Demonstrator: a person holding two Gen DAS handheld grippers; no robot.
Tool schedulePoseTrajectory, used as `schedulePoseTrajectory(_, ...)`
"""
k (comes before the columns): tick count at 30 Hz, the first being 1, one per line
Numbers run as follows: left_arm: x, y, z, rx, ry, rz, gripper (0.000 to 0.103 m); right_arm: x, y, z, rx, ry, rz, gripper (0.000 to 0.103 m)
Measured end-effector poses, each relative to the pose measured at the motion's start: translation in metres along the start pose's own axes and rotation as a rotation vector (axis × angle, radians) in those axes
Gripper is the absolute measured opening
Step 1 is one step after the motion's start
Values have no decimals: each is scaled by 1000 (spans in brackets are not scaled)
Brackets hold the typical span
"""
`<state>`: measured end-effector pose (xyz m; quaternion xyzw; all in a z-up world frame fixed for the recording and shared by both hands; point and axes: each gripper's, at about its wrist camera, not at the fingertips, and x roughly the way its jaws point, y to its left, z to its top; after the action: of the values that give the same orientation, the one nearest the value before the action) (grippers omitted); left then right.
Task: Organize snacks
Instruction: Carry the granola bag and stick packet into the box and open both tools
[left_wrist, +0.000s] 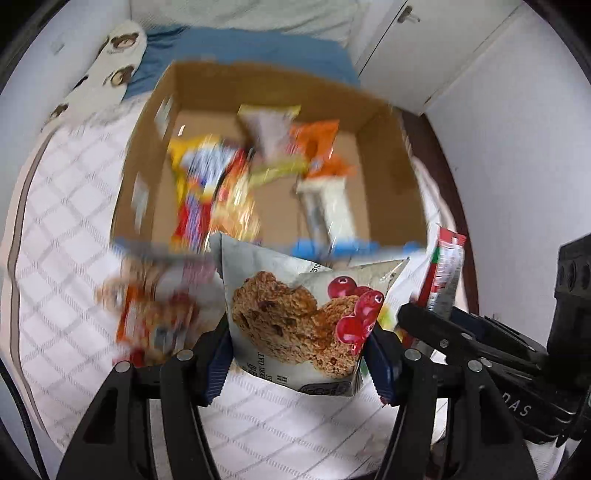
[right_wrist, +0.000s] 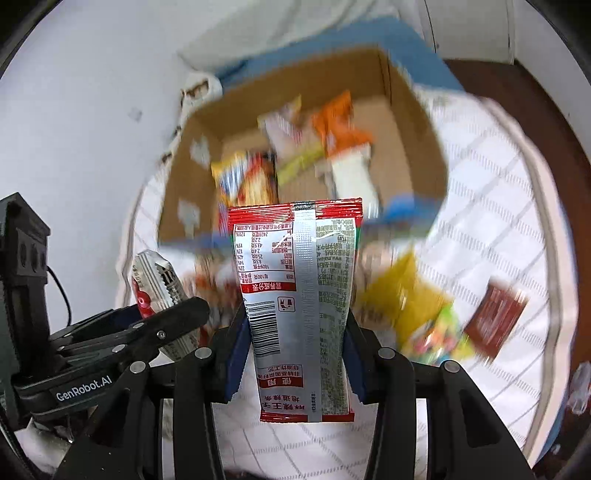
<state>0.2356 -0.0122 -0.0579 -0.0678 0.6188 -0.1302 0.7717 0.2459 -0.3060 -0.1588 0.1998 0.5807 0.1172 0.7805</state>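
Observation:
My left gripper (left_wrist: 299, 358) is shut on a grey cookie packet (left_wrist: 295, 317) printed with oat cookies and cranberries, held upright above the bed. My right gripper (right_wrist: 295, 354) is shut on a red and silver snack packet (right_wrist: 299, 295), its back with barcode facing the camera. Ahead of both stands an open cardboard box (left_wrist: 147, 155) holding several snack packets (left_wrist: 210, 184). In the left wrist view the right gripper (left_wrist: 436, 321) shows at the right with the red packet (left_wrist: 445, 269). The left gripper (right_wrist: 177, 317) with the cookie packet (right_wrist: 159, 280) shows at the left in the right wrist view.
The box sits on a white quilted bedspread (left_wrist: 66, 229). Loose packets lie in front of it: an orange one (left_wrist: 155, 314), a yellow one (right_wrist: 406, 291), a green one (right_wrist: 436, 332) and a dark red sachet (right_wrist: 495, 317). A blue sheet (left_wrist: 258, 48) and a patterned pillow (left_wrist: 110, 74) lie behind.

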Motion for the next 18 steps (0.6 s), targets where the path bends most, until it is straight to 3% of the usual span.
schedulePoseTrajectory(4, 23, -2, 67, -15, 26, -14, 61, 2, 1, 63, -25, -57, -69, 48)
schedulePoseTrajectory(10, 88, 6, 127, -66, 145, 3, 61, 38, -11, 125, -50, -16, -165, 48)
schedulePoseTrajectory(18, 154, 12, 141, -46, 267, 70, 64, 103, -29, 147, -52, 116, -243, 50)
